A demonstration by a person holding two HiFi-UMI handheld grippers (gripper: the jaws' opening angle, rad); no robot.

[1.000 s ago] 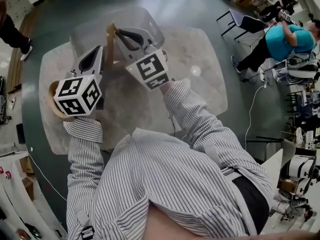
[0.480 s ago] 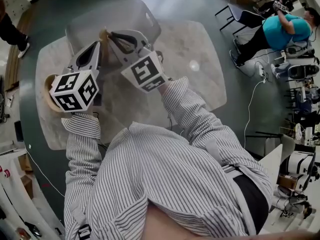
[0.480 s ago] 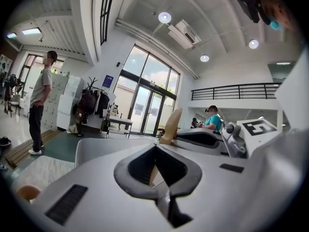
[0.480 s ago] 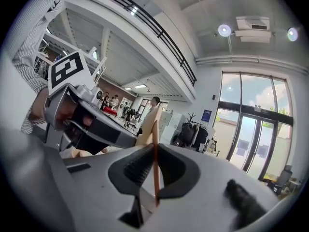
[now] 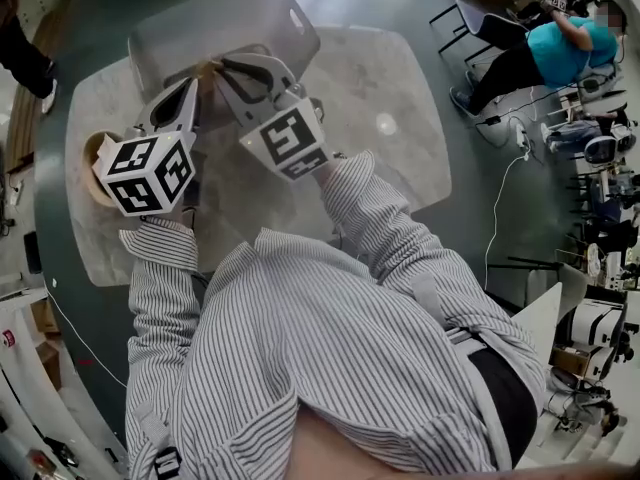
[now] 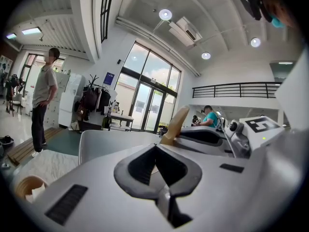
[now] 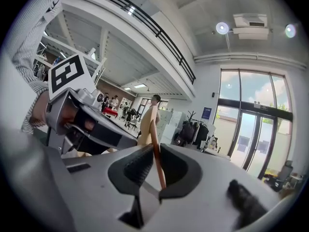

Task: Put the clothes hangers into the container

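A wooden clothes hanger (image 5: 207, 68) stands on edge between my two grippers, over the near wall of the grey container (image 5: 300, 28) at the table's far side. My left gripper (image 5: 192, 84) is shut on the hanger from the left. My right gripper (image 5: 226, 66) is shut on it from the right. In the right gripper view the hanger (image 7: 148, 122) runs as a thin wooden strip up through the closed jaws. In the left gripper view the hanger (image 6: 175, 125) rises just beyond the closed jaws, with the container (image 6: 104, 144) behind it. The rest of the hanger is hidden.
The pale stone table (image 5: 400, 88) carries a round wooden bowl (image 5: 88, 158) at its left edge. A seated person in a teal top (image 5: 560, 53) and chairs are off to the right. Another person (image 6: 42, 100) stands farther away.
Both grippers have carried the hanger a little farther away from me, toward the container. Both grips are unchanged.
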